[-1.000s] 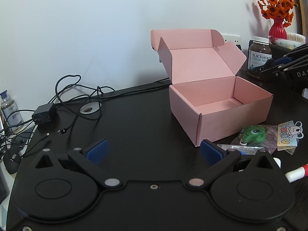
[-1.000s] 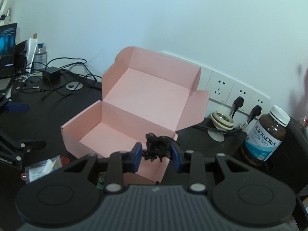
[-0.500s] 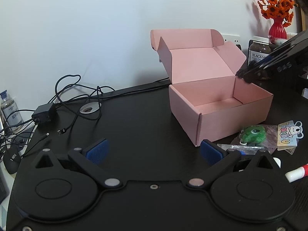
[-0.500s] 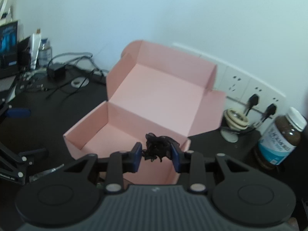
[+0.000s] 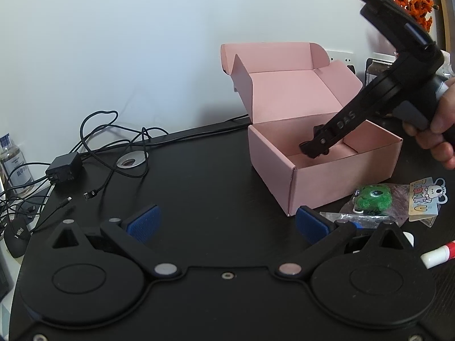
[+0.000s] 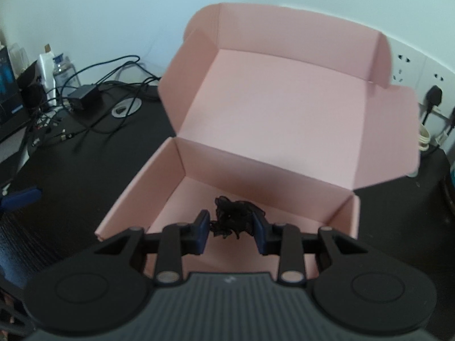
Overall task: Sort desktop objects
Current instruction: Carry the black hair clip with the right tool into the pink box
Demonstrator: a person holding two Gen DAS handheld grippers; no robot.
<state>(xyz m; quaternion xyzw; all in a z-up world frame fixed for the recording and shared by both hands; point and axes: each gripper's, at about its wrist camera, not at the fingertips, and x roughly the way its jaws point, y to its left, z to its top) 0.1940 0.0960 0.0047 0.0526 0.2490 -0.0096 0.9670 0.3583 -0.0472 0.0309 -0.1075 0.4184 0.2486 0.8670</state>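
1. Now the right gripper (image 6: pixel 231 226) reaches down inside the pink box (image 6: pixel 159 170); a second ago it hovered outside the box's near wall.
2. Its pads pinch a black tangled scrunchie (image 6: pixel 231 217), frilly and crumpled, held above the box floor.
3. Left gripper (image 5: pixel 226 223) unchanged: jaws spread wide, nothing between them, low over the black desk (image 5: pixel 199 170) in front of the box.
4. Right of the box front: green frog charm (image 5: pixel 372 197), cartoon sticker pack (image 5: pixel 426 199), red-and-white marker (image 5: pixel 438 254).
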